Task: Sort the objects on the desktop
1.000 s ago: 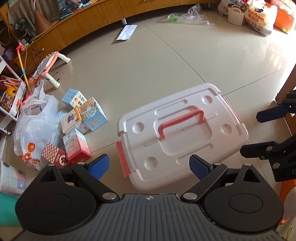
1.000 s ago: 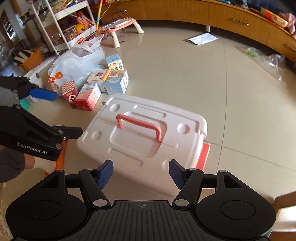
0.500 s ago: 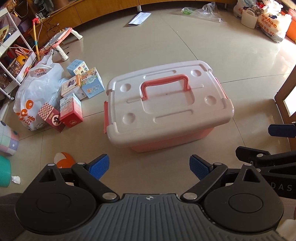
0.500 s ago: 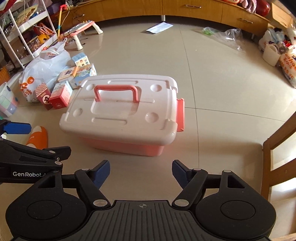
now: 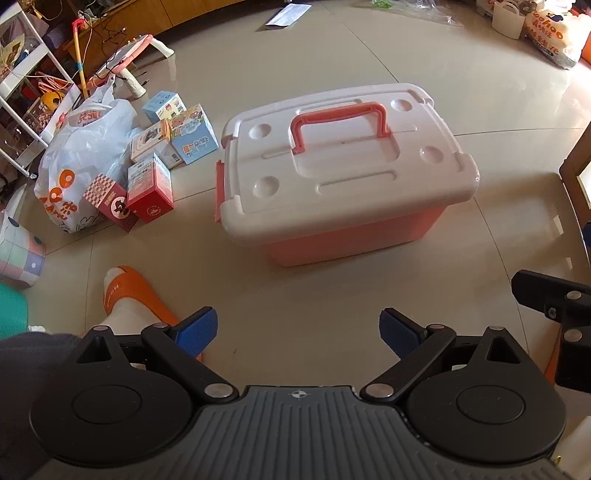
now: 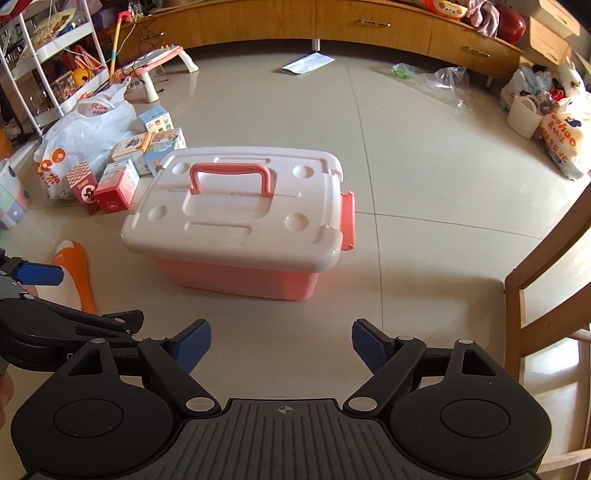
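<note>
A pink storage box with a closed white lid (image 5: 343,177) and a pink handle (image 5: 340,123) stands on the tiled floor; it also shows in the right wrist view (image 6: 240,218). Several small cartons (image 5: 159,162) lie on the floor left of it, red, blue and cream ones (image 6: 125,170). My left gripper (image 5: 297,336) is open and empty, held back from the box's near side. My right gripper (image 6: 280,345) is open and empty, also short of the box. The left gripper's blue finger (image 6: 37,275) shows at the right view's left edge.
A white plastic bag (image 5: 81,158) lies beyond the cartons. A foot in an orange slipper (image 5: 129,299) is near left. A wooden chair frame (image 6: 546,280) stands at right. A wooden cabinet (image 6: 332,26), a shelf rack (image 6: 40,66) and bags (image 6: 554,122) line the room's edges.
Both grippers have pulled back and away from the box, which now sits farther off and shows its pink side. The jaws stay open.
</note>
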`<state>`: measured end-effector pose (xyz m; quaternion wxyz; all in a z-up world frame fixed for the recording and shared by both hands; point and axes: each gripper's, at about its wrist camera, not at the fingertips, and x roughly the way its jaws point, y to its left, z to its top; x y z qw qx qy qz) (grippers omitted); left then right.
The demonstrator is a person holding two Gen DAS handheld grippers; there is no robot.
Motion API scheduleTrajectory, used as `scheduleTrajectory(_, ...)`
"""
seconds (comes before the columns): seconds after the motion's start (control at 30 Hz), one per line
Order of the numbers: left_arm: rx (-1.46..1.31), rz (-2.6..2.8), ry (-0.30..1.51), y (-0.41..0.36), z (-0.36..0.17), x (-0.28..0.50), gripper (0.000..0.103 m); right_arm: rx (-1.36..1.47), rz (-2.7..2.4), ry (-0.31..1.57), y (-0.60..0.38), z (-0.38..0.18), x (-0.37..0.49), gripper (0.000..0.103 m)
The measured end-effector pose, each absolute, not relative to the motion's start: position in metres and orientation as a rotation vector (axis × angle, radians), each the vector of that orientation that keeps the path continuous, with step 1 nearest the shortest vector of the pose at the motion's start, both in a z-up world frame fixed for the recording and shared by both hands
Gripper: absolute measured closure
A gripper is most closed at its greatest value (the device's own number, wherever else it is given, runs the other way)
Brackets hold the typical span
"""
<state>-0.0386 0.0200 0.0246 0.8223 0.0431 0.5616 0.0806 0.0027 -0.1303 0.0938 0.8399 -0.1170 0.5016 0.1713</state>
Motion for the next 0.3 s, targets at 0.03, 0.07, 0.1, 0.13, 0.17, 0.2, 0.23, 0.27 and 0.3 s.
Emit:
scheduleTrajectory(0.03,0.087,0.164,1.196,0.020,0.024,-0.041,0.006,-0.256,0.356,1.064,-0.130,0.092,0.001,0.022)
scheduleTrajectory(0.07,0.083,0.155,1.197,0.020,0.023,-0.043,0.006,-0.264,0.351,1.067,-0.129,0.091,-0.001,0.021)
scheduleTrajectory(0.1,0.079,0.147,1.198,0.019,0.022,-0.045,0.006,-0.272,0.346,1.071,-0.128,0.089,-0.003,0.020)
scheduleTrajectory(0.13,0.062,0.135,1.190,0.019,0.023,-0.048,0.005,-0.278,0.343,1.076,-0.128,0.087,-0.005,0.020)
scheduleTrajectory(0.17,0.038,0.129,1.175,0.019,0.024,-0.051,0.005,-0.285,0.342,1.081,-0.129,0.085,-0.008,0.018)
scheduleTrajectory(0.2,0.018,0.122,1.161,0.019,0.024,-0.054,0.005,-0.291,0.339,1.088,-0.131,0.083,-0.010,0.018)
scheduleTrajectory(0.23,0.001,0.110,1.151,0.018,0.024,-0.057,0.005,-0.294,0.334,1.095,-0.133,0.081,-0.012,0.018)
scheduleTrajectory(0.27,-0.005,0.096,1.148,0.017,0.022,-0.060,0.005,-0.296,0.325,1.101,-0.135,0.080,-0.013,0.018)
scheduleTrajectory(0.3,-0.003,0.085,1.150,0.015,0.019,-0.063,0.005,-0.297,0.316,1.107,-0.137,0.078,-0.015,0.018)
